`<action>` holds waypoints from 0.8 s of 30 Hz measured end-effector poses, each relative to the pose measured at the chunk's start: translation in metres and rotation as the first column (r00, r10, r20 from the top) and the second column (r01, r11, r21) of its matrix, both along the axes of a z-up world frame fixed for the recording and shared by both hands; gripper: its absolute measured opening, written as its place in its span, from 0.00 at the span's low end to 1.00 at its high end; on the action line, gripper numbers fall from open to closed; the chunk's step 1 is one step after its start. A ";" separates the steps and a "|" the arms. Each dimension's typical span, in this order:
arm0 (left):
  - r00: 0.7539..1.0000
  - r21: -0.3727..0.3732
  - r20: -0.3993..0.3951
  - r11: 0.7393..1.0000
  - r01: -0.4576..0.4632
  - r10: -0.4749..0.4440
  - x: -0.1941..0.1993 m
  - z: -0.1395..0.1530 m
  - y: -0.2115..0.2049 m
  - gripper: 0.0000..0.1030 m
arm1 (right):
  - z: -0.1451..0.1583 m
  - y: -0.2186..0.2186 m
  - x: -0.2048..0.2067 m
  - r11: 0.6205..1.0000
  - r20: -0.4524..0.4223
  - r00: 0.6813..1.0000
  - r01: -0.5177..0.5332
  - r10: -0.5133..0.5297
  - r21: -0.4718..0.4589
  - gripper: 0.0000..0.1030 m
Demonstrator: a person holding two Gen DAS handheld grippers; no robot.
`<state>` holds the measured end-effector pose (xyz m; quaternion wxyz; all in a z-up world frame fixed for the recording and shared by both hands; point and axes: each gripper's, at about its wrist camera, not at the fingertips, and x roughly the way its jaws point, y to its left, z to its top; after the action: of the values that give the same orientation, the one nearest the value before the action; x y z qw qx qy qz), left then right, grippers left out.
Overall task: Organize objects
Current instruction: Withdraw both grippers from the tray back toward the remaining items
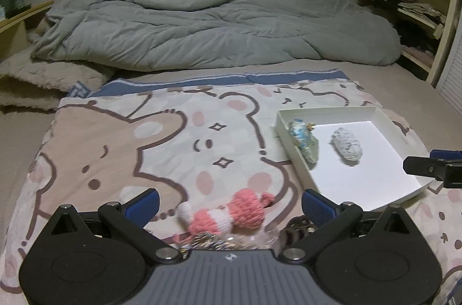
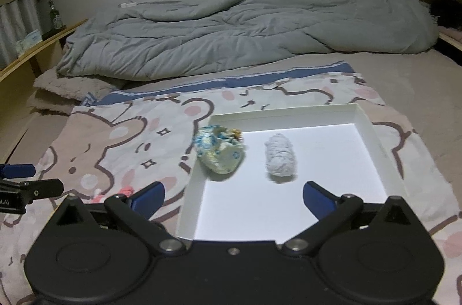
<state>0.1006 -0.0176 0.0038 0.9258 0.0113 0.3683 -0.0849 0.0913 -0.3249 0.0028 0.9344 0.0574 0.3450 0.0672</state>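
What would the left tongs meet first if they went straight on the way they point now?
Most likely the pink and white knitted toy, lying on the cartoon blanket between the open left tongs. Depth is uncertain.

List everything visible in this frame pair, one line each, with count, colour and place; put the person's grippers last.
white tray: one, white, on the cartoon blanket
patterned pouch: one, blue and cream, against the tray's left wall
grey knitted roll: one, pale grey, mid-tray
pink knitted toy: one, pink and white, on the blanket outside the tray
cartoon blanket: one, beige and pink bears, over the bed
grey duvet: one, bunched at the far end
green bottle: one, left shelf
left gripper: open, the toy between its fingers
right gripper: open, over the tray's near edge
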 end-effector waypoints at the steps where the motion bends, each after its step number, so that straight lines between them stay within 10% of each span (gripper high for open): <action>1: 1.000 -0.001 0.001 1.000 -0.007 0.007 -0.001 0.000 0.004 1.00 | 0.000 0.003 0.000 1.000 0.000 1.000 -0.003 0.003 0.000 1.00; 17: 0.999 0.001 -0.012 0.999 -0.036 0.036 -0.019 -0.012 0.052 1.00 | -0.011 0.055 0.011 0.995 -0.034 0.995 -0.093 0.094 0.039 0.83; 24: 0.998 -0.009 -0.060 0.999 0.032 -0.033 -0.030 -0.026 0.062 1.00 | -0.028 0.074 0.020 0.988 -0.106 0.982 -0.156 0.156 0.009 0.39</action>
<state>0.0703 0.0440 -0.0224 0.9128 0.0109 0.3953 -0.1019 0.1110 -0.2506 -0.0256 0.9066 0.0342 0.3976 0.1371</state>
